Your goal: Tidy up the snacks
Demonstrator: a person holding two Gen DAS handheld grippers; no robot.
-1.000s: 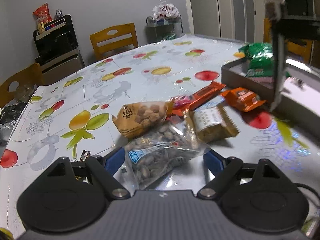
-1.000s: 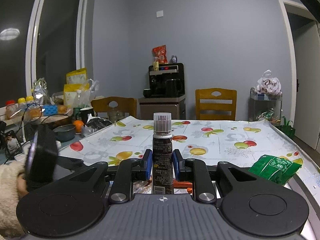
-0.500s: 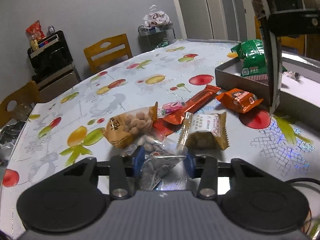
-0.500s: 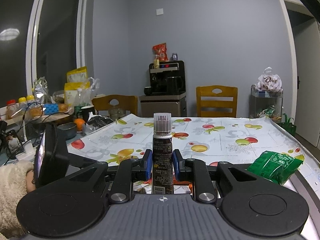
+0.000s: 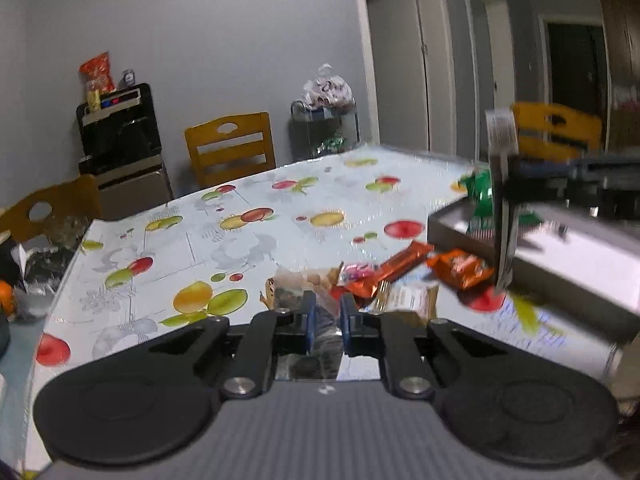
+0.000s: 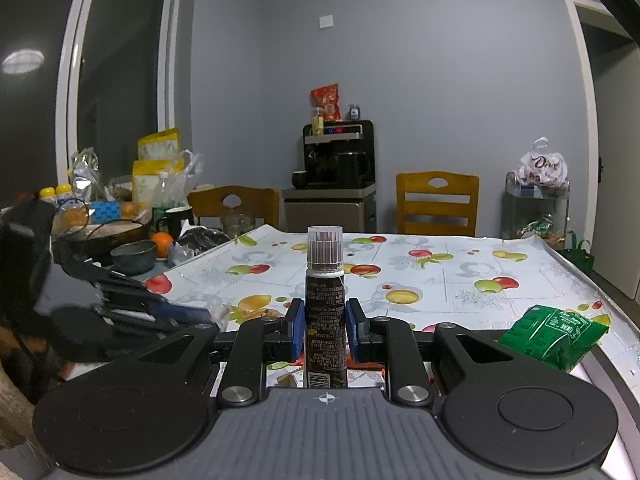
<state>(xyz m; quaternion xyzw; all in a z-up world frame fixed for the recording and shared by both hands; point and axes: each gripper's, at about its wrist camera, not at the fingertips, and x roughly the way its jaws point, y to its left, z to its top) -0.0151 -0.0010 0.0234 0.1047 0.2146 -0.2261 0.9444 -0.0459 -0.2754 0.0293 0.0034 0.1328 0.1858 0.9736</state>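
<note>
My left gripper [image 5: 327, 316] is shut on a clear bag of nuts [image 5: 326, 332] and holds it above the table. Beyond it lie a tan nut bag [image 5: 294, 286], a long orange bar [image 5: 384, 274], an orange packet [image 5: 460, 268] and a beige packet [image 5: 408, 300]. My right gripper [image 6: 325, 326] is shut on a dark upright bottle [image 6: 325, 320] with a clear cap; it also shows in the left wrist view [image 5: 505, 208], over the grey box [image 5: 580, 256]. A green bag [image 6: 552, 334] lies at the box's far end.
The fruit-print tablecloth [image 5: 248, 240] covers the table. Wooden chairs [image 6: 438, 204] stand at the far side. A dark appliance [image 6: 338, 160] stands on a cabinet by the wall. Bowls, an orange and bags [image 6: 132, 216] crowd a side counter at the left.
My left gripper has closed on the clear nut bag and lifted it off the table. The right gripper with the bottle has stayed nearly still.
</note>
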